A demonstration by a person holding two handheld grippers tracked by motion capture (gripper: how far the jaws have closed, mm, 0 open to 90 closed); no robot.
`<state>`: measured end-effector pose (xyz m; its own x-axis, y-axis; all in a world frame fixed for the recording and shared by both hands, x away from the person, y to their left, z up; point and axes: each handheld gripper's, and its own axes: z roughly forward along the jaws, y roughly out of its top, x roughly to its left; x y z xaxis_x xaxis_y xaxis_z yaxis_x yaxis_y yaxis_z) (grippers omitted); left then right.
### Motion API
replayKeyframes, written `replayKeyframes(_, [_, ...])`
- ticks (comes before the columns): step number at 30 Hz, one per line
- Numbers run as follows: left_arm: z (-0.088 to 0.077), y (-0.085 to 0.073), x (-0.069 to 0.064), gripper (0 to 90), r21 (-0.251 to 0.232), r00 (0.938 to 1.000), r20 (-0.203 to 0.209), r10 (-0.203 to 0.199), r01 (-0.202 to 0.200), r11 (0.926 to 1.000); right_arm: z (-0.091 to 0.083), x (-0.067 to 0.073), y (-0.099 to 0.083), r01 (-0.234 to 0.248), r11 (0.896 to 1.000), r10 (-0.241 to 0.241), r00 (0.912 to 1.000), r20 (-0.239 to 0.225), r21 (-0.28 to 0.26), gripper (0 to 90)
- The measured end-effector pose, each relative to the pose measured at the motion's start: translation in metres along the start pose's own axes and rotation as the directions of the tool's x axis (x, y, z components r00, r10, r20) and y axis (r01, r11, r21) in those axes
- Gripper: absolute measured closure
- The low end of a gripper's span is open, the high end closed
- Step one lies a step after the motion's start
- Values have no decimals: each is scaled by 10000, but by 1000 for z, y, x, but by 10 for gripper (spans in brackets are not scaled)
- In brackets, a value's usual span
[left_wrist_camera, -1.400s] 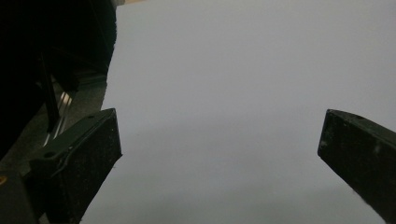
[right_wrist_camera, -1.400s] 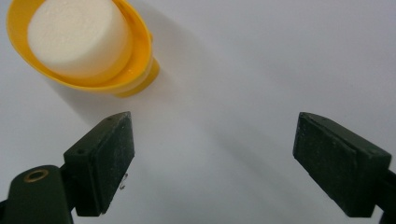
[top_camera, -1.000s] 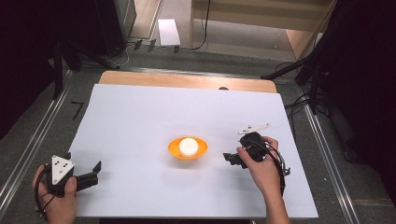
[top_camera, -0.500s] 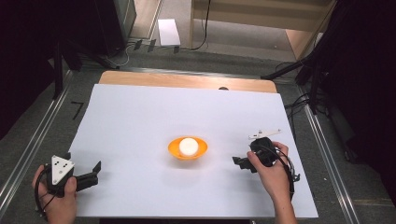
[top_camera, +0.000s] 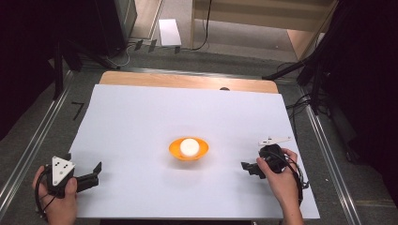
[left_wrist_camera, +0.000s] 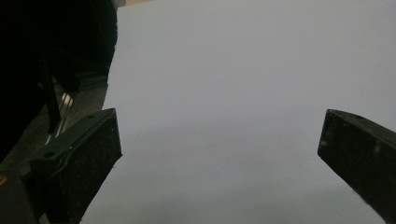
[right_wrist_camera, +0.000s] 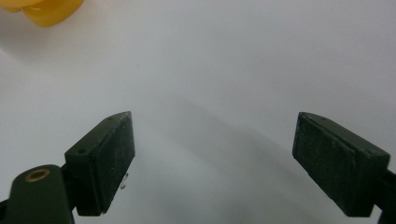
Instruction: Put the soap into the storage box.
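Work in hand: a white ball [top_camera: 188, 146] sits in an orange bowl [top_camera: 203, 151] at the middle of the white sheet [top_camera: 141, 117]; judging by that, the placing looks done.
Ball and bowl: the ball rests inside the bowl, touching nothing else; both stand between the 2 grippers, well apart from each.
Right gripper [top_camera: 248, 167]: low over the sheet to the right of the bowl, its jaws pointing toward it. In the right gripper view the 2 jaws stand apart with only bare sheet between them, and the bowl's edge [right_wrist_camera: 46, 10] shows at the top left.
Left gripper [top_camera: 94, 174]: near the sheet's front left corner, jaws wide apart and empty.
Left to do: by my reading little or nothing; both hands appear parked clear of the bowl.
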<state>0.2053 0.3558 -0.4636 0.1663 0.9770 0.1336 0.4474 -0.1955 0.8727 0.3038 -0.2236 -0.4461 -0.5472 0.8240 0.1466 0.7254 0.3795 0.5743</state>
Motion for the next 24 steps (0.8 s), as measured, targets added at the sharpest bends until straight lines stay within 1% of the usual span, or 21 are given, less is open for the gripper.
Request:
replayKeyframes(4, [0, 0, 0, 0, 1, 10000, 1, 5, -5, 10000, -1, -3, -6, 13, 9999, -13, 10000, 28, -165, 138])
replayKeyframes(7, [0, 0, 0, 0, 5, 10000, 1, 12, -12, 10000, -2, -6, -11, -135, 9996, 134, 9999, -72, -236, 138])
replayKeyframes(14, [0, 0, 0, 0, -2, 10000, -12, 0, 0, 10000, -4, -14, -24, -374, 9986, 374, 9993, -2, -368, 138])
replayKeyframes(19, [0, 0, 0, 0, 5, 10000, -14, 15, -15, 10000, -5, -19, -33, -334, 9975, 336, 9994, 22, -619, 138])
replayKeyframes(21, [0, 0, 0, 0, 8, 10000, -17, 23, -23, 10000, -6, -21, -37, -374, 9965, 375, 9993, 1, -754, 138])
replayKeyframes(24, [0, 0, -1, 0, 6, 10000, -33, 19, -18, 10000, -7, -24, -42, -484, 9957, 487, 9988, 21, -792, 138])
